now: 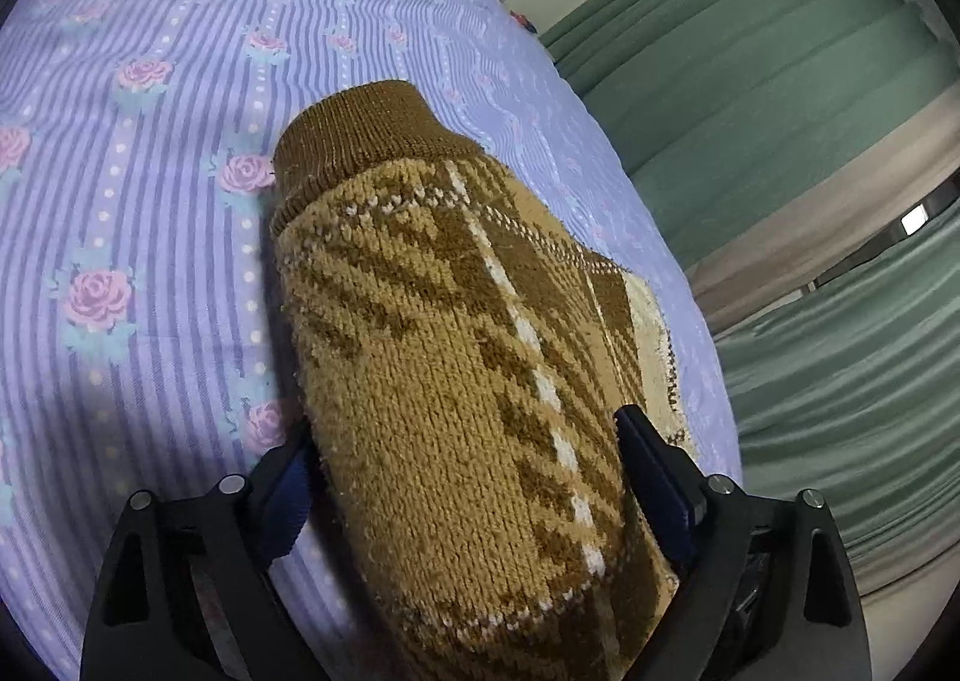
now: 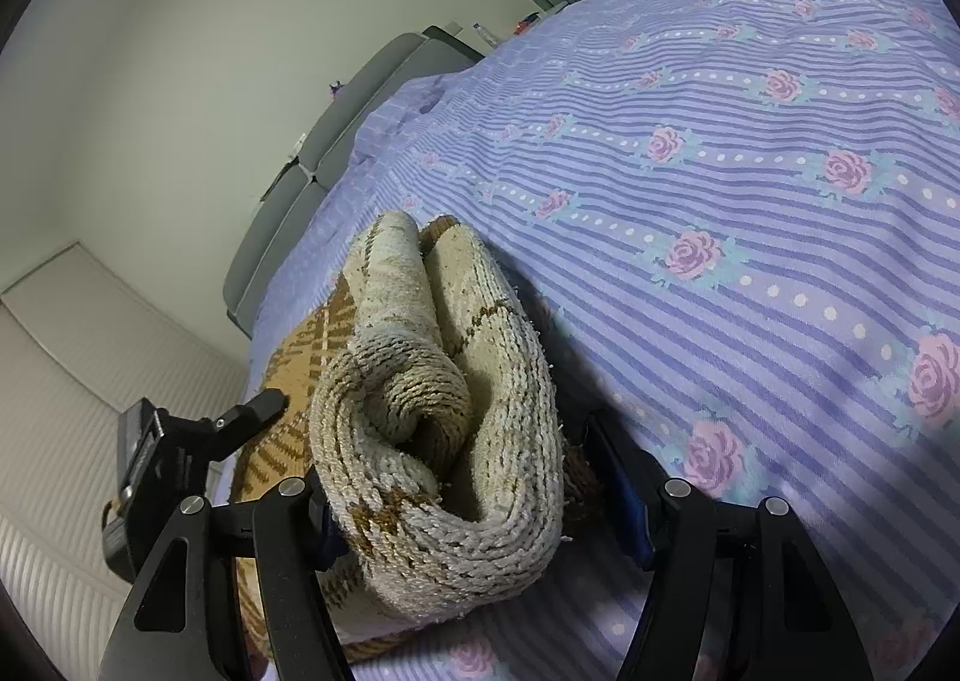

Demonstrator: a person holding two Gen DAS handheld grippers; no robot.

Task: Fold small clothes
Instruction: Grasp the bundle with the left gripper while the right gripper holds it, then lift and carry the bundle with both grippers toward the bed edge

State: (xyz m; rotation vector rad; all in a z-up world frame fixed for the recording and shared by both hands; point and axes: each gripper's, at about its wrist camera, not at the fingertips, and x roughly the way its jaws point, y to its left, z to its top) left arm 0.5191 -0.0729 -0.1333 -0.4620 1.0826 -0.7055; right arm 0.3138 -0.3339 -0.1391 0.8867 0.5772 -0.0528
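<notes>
One small brown-and-tan knitted sweater (image 1: 456, 357) with a plaid pattern, white lines and a dark brown ribbed collar lies on the bed in front of you, folded over on itself. From your left wrist camera it reaches away from you, collar (image 1: 366, 135) at the far end, a cream-coloured layer (image 1: 651, 345) peeking out along its right edge. Your left gripper (image 1: 465, 477) straddles the near end: the blue-padded fingers (image 1: 654, 477) stand wide apart on either side of the knit, close against its sides, but you cannot tell from this view whether they press it.

From your right wrist camera you see the cream inner side rolled into thick folds (image 2: 444, 429), with the tan patterned layer (image 2: 300, 375) spread beneath it at the left. Your right gripper (image 2: 474, 507) is spread wide around that bundle; the left finger (image 2: 324, 519) is buried against the knit, while the right finger (image 2: 624, 489) stands just beside it. The other gripper's black finger (image 2: 240, 417) rests on the tan layer at the left.

Under everything is a lilac striped bedsheet (image 1: 150, 237) printed with pink roses and white dots. Beyond the bed hang green pleated curtains (image 1: 780, 57). A grey padded headboard (image 2: 336, 141) stands against the pale wall (image 2: 180, 51) at the bed's far end, with small items on a ledge near it, too small to identify.
</notes>
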